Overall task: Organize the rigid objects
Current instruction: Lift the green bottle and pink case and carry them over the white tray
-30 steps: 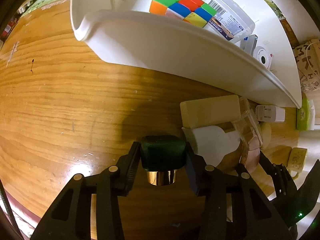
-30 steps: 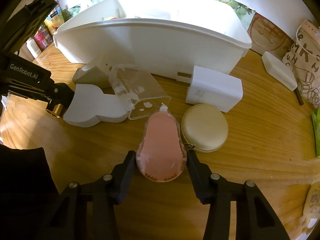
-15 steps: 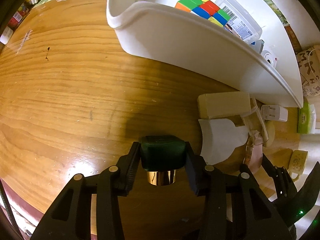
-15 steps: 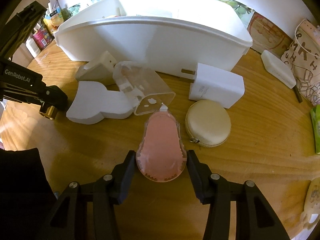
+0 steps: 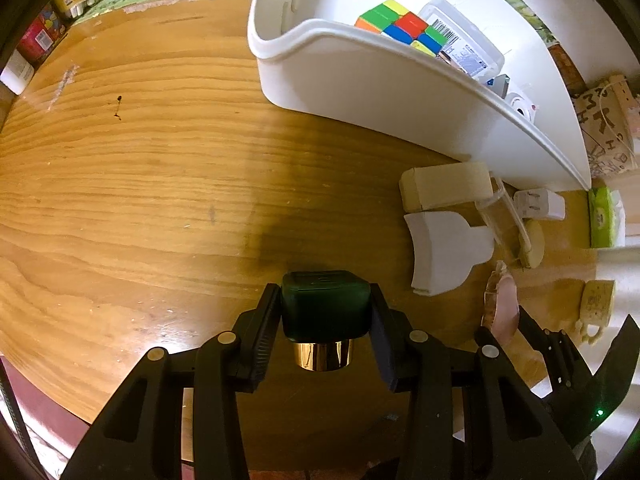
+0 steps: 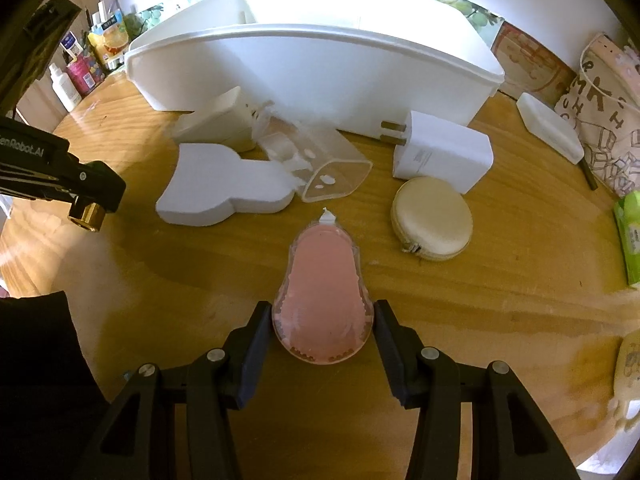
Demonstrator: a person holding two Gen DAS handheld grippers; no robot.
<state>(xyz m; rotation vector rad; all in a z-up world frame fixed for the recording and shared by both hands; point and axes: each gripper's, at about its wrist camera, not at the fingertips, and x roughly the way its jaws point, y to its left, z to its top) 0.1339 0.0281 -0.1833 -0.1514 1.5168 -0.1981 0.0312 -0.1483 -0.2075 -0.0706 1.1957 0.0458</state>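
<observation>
Currently, the left gripper (image 5: 325,312) is clamped on a dark green bottle (image 5: 324,304) with a gold cap (image 5: 322,356); both pads press its sides, and it hangs above the wooden table (image 5: 140,184), clear of the surface. The right gripper (image 6: 323,332) is clamped on a pink pear-shaped case (image 6: 322,292) with a clear shell, its narrow end pointing away from the camera, also held above the table.

The white bin (image 6: 320,64) stands at the far side of the table. In the left wrist view it contains a colour cube (image 5: 400,26) and a clear lidded box (image 5: 464,40).

On the table just in front of the bin lie a white foam cutout (image 6: 224,188), a clear plastic cover (image 6: 320,164) overlapping the cutout's narrow end, a white plug adapter (image 6: 440,156), and a round cream case (image 6: 432,224) touching the adapter's near edge. A white block (image 6: 216,124) rests against the bin wall behind the cutout.
</observation>
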